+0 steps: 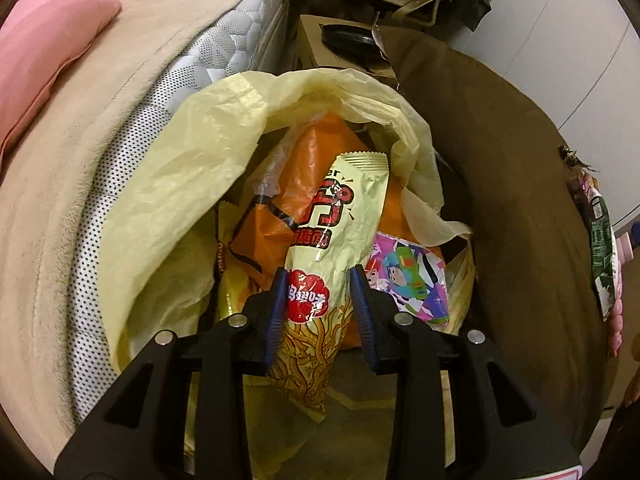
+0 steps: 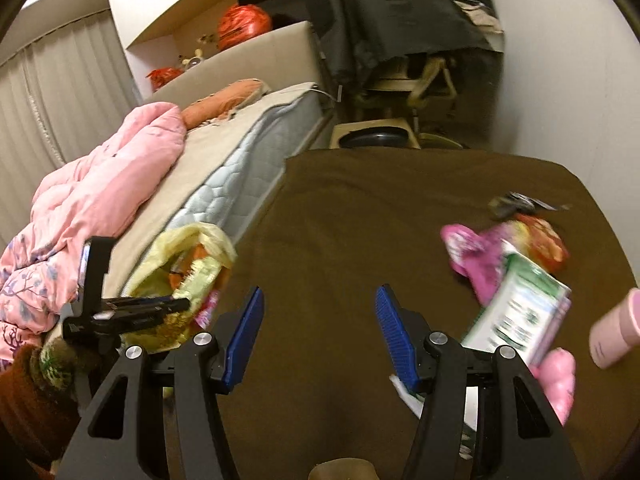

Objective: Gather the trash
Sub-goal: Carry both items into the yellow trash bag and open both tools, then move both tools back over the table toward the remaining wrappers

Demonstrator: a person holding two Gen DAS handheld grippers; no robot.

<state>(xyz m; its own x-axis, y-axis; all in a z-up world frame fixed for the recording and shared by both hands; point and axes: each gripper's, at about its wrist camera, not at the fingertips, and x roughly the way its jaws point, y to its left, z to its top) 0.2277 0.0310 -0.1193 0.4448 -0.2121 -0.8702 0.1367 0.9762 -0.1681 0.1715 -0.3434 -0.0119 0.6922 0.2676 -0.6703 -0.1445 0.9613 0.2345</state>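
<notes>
Inside yellow bag [image 1: 168,184]: seemingly snack wrappers [image 1: 340,216].

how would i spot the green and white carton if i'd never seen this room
Find the brown blanket beside the bed. On its right side lies a cluster of trash; the green and white carton lies tilted at the near end, beside the pink wrapper. It is the only boxy, printed thing there.

Left claw [image 1: 320,300] clamped, right claw [image 2: 320,320] agape
</notes>
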